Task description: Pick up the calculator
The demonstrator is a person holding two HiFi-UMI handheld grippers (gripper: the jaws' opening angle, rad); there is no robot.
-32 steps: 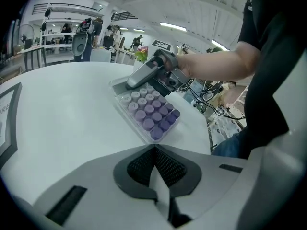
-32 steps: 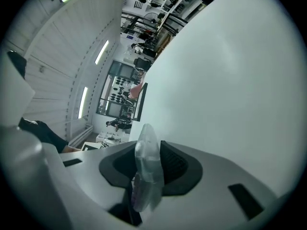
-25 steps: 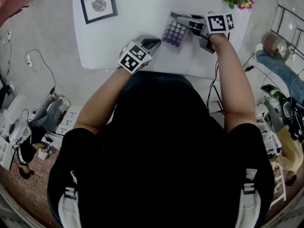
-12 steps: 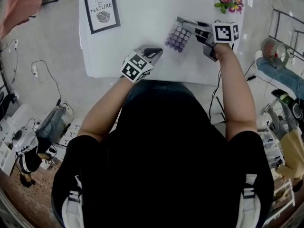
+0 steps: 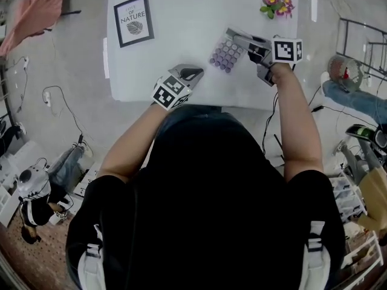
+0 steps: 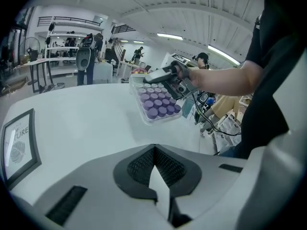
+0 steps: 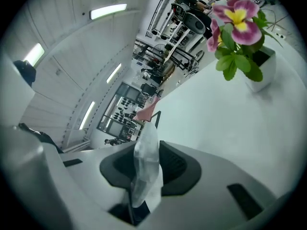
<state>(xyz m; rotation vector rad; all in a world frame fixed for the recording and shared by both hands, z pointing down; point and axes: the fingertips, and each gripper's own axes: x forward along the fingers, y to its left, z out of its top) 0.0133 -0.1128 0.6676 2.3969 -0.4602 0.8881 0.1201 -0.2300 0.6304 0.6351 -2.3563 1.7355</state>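
Note:
The calculator (image 5: pixel 227 54) is a clear-cased slab with rows of purple keys. My right gripper (image 5: pixel 242 41) is shut on its right edge and holds it tilted above the white table (image 5: pixel 181 29). In the right gripper view only its clear edge (image 7: pixel 146 162) shows, clamped between the jaws. From the left gripper view the calculator (image 6: pixel 157 102) hangs in the air off the tabletop. My left gripper (image 5: pixel 196 72) hovers over the table's near edge, left of the calculator, jaws together and nothing in them (image 6: pixel 154 150).
A framed print (image 5: pixel 133 20) lies at the table's far left. A small pot of pink and yellow flowers (image 5: pixel 275 3) stands at the far right corner, close ahead of the right gripper (image 7: pixel 242 37). Cables and clutter lie on the floor around the table.
My right gripper has risen with the calculator, lifting it clear of the table. The left gripper has also come up a little, still with nothing in it.

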